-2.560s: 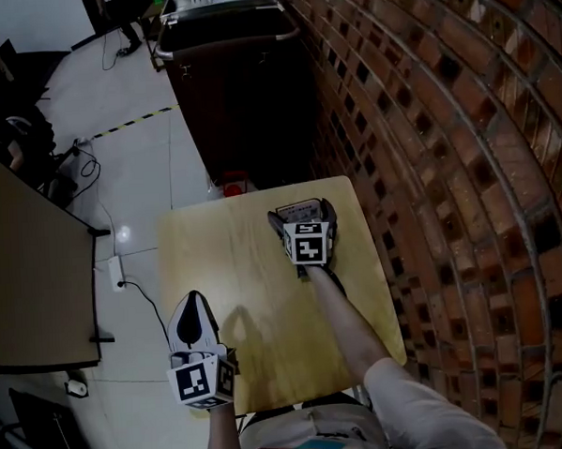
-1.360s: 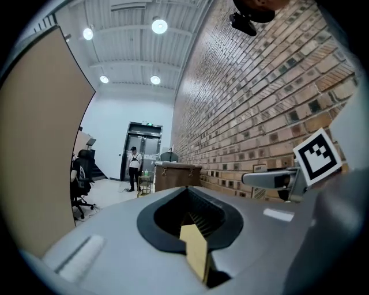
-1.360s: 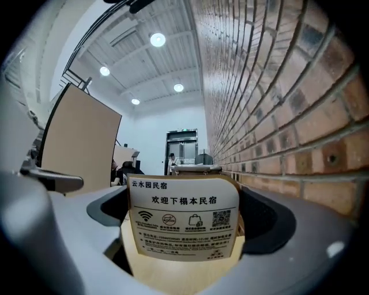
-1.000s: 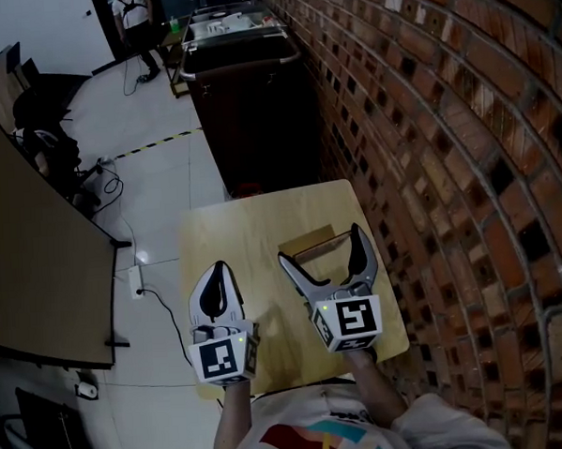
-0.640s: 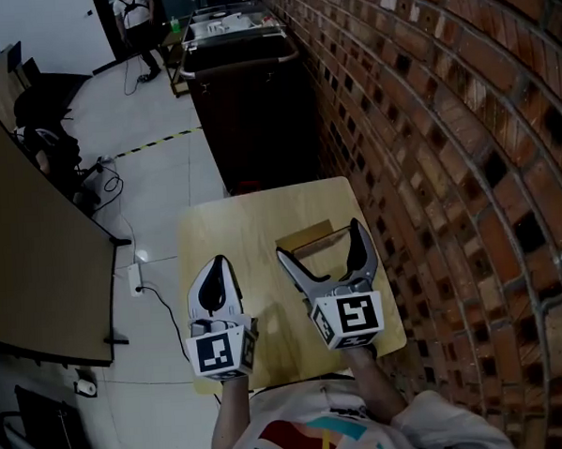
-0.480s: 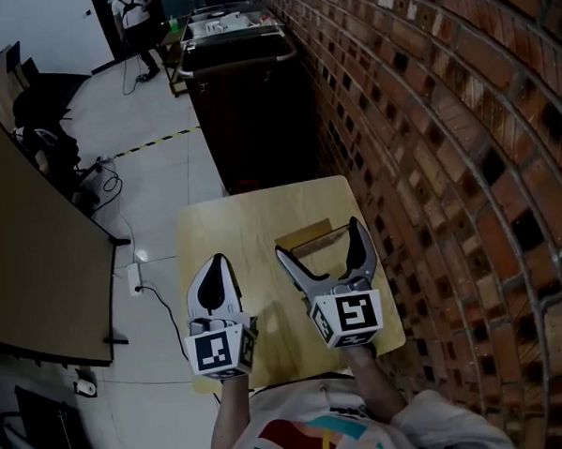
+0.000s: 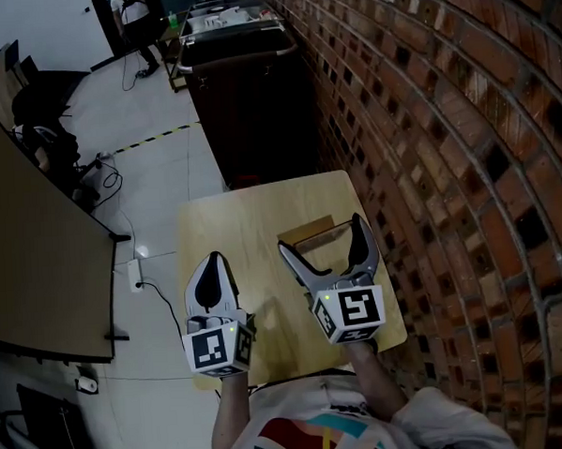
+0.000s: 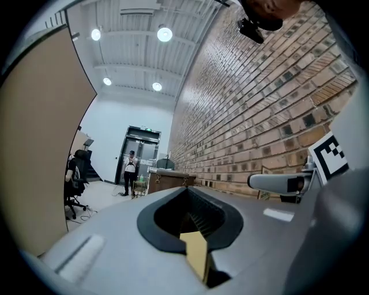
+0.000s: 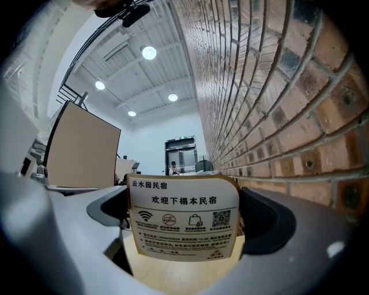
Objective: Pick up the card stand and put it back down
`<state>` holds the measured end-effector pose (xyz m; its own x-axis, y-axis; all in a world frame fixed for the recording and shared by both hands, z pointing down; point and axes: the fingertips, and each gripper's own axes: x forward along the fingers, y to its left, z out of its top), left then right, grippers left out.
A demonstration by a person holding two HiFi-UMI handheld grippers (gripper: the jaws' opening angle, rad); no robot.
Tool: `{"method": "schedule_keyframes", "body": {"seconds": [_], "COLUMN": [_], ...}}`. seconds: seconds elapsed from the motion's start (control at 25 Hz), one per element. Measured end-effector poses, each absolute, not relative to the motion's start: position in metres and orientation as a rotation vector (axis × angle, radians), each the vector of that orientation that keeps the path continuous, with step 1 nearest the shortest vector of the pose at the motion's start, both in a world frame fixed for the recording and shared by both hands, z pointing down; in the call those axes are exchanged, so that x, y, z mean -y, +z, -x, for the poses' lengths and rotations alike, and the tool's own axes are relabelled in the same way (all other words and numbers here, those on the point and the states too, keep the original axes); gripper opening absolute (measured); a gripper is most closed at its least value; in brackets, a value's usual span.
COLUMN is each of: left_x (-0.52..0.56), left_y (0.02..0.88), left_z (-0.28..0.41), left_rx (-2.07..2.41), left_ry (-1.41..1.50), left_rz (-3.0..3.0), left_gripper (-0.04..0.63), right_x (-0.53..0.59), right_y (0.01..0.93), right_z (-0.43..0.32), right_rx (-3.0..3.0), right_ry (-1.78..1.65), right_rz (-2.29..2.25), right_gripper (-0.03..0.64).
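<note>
Two tools, one card stand, one surface.

1. Right tool [image 7: 321,235]: jaws are held wide apart, with nothing clamped. The card stand [image 9: 183,216] is bracketed between them, upright, its printed face turned back toward the tool. It is judged to be resting on the wooden surface [image 7: 234,226] and not yet gripped. No contact with either jaw can be made out. From above, it seems to sit slightly nearer the inner jaw.

2. Left tool [image 7: 211,260]: jaws are drawn together on nothing. It is held low over the near part of the surface, well to the inner side of the right tool and apart from the stand.

3. Brick wall [image 7: 428,164]: lies close along the outer side of the right tool, just past the surface's edge.

Hazards noted:
- If the jaws are closed unevenly, the nearer jaw would meet the stand first, and it could be shoved sideways or tipped.
- If only the thin printed panel is caught, it could be bent or pulled out of its base.
- If the grip is light, the stand could swing or slip during the lift.
- If the stand is released tilted or above the surface, it could fall flat.
- With the edge near on the wall side, a knocked stand could be lost off the surface.
</note>
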<state>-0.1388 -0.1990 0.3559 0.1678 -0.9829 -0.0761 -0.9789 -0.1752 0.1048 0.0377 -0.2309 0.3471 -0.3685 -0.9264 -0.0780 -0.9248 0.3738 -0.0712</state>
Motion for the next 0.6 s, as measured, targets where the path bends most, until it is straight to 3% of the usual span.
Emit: {"method": "schedule_keyframes", "body": {"seconds": [0.28, 0.6], "left_x": [0.203, 0.211], "left_y": [0.368, 0.405], "left_z": [0.147, 0.168], "left_rx": [1.996, 2.024], "left_ry": [-0.195, -0.146], "left_rz": [-2.318, -2.189], "left_gripper": [0.005, 0.005], "right_x": [0.25, 0.351], "right_y": [0.369, 0.467], "right_z": [-0.036, -0.04], "right_rx": [-2.544, -2.632], "right_ry": [-0.057, -0.257], "right_rz": [1.724, 1.821], "right_gripper": [0.575, 0.575]}}
